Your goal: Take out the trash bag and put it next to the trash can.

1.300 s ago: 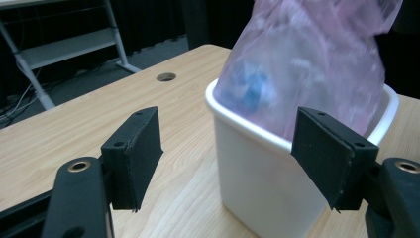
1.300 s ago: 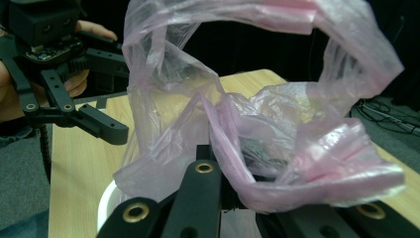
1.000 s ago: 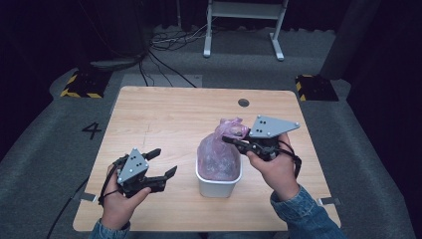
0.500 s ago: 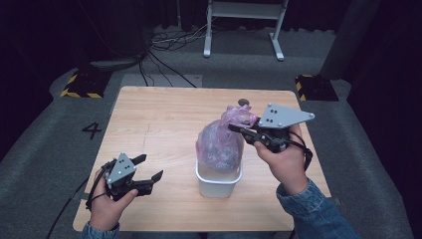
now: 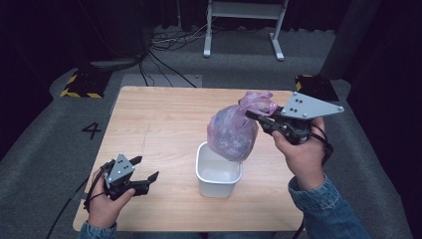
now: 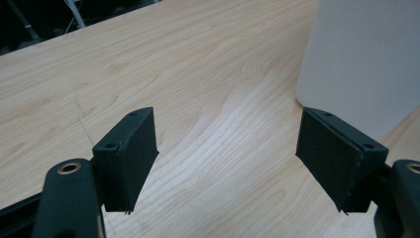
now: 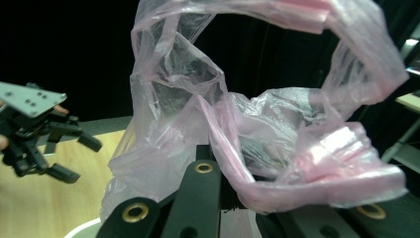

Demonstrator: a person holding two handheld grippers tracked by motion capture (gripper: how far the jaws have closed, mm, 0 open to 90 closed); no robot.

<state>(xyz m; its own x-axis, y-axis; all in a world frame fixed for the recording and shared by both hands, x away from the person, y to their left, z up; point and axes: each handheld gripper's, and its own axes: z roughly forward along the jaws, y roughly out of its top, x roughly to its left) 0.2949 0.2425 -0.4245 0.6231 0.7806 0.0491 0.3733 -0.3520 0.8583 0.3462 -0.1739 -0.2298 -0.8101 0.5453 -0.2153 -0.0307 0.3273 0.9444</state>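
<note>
A pink see-through plastic bag (image 5: 234, 132) hangs in the air, its bottom just over the rim of a white plastic bin (image 5: 217, 172) on the wooden table (image 5: 164, 124). My right gripper (image 5: 253, 115) is shut on the bag's gathered top, and the bag's crumpled neck (image 7: 237, 144) drapes over its jaws. My left gripper (image 5: 145, 169) is held low over the table's front left, open, nothing between its pads (image 6: 131, 153). The bin's white wall (image 6: 361, 64) stands just beyond its right jaw.
A small dark round thing sat near the table's far edge earlier and is now hidden behind the bag. A metal stand (image 5: 244, 25) and cables (image 5: 164, 50) are on the floor beyond the table. A "4" mark (image 5: 92, 130) is on the grey floor at left.
My right gripper has lifted the bag up out of the bin and a little to the right. My left gripper has drawn back toward the front left corner and sunk lower.
</note>
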